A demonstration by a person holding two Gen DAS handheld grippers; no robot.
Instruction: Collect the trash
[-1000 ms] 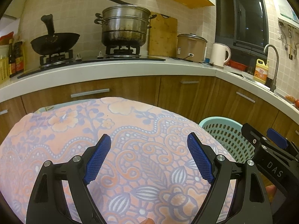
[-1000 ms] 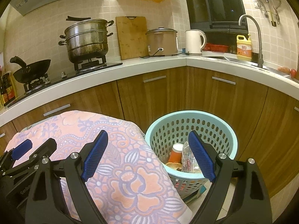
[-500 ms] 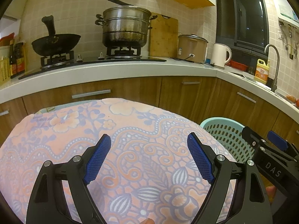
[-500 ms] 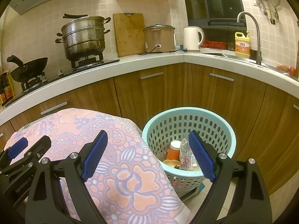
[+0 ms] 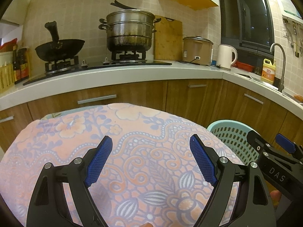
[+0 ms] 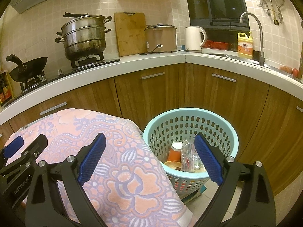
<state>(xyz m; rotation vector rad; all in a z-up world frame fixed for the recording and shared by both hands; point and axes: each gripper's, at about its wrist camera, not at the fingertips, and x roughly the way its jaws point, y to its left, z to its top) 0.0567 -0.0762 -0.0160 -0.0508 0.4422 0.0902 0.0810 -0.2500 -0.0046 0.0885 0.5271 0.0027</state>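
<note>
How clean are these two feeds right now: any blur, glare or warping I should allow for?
Left wrist view: sharp, warm indoor light, counter edge bowed by the fisheye, corners black. Right wrist view: equally sharp; basket contents readable, small highlights on the steamer pot, window dark.

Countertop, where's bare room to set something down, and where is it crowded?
One bare patch on the countertop lies in front of the cutting board, between the stove and the rice cooker. The corner from the cooker past the kettle to the faucet is crowded. The flowered cloth in front is bare too.
</note>
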